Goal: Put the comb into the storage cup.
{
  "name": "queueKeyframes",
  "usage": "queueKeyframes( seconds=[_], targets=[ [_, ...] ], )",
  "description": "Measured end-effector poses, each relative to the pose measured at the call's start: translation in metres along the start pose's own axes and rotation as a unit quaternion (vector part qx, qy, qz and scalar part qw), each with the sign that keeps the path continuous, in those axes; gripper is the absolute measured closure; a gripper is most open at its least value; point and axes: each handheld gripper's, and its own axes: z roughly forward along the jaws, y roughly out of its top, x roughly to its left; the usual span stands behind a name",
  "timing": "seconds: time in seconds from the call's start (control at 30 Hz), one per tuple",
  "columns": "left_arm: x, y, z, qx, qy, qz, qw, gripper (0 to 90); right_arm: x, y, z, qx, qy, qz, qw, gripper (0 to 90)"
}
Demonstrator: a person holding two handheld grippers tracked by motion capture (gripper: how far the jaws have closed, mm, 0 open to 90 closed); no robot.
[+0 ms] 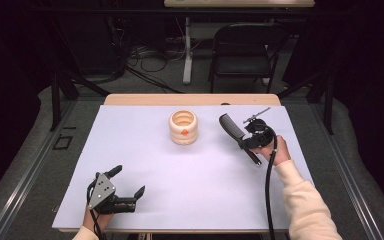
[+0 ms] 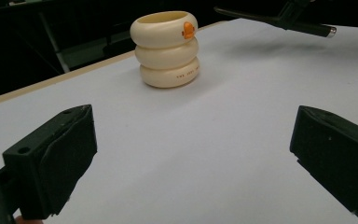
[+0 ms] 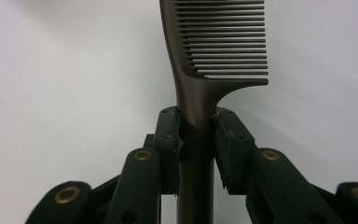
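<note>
- Black plastic comb sits pinched in the right gripper; the pads press on both sides of its handle just below the point where the teeth begin.
- Seen from the right gripper view, the toothed part rises straight ahead of the jaws, its teeth pointing to that view's right, while the handle runs back down between the two jaw arms.
- From the high view, the right gripper holds the comb clear above the white table cover, with the toothed end lying beyond the jaws toward the far side and the thin tail of the handle jutting back toward the person.
- Left of the right gripper, a little way off and not touching it, stands a cream ribbed pot of three stacked rings, upright with its mouth open upward and a small orange mark on its side.
- Near the front edge of the table cover, the left gripper has its jaws spread wide with nothing between them.
- In the left gripper view, the left gripper has bare cover ahead of it, and the cream ribbed pot stands well beyond it, slightly left of centre.
- Farther off and to the right of that pot, the same view catches the comb held in the air, its shadow falling on the cover beneath.
</note>
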Motion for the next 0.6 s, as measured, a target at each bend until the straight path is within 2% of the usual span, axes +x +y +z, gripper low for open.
queueKeyframes(
  seconds=[0.6],
  targets=[
    [0.000, 0.000, 0.000, 0.000, -0.001, -0.001, 1.0000, 0.6, 0.008, -0.004, -0.016, -0.064, 0.005, -0.008, 0.9979, 72.2]
  ],
)
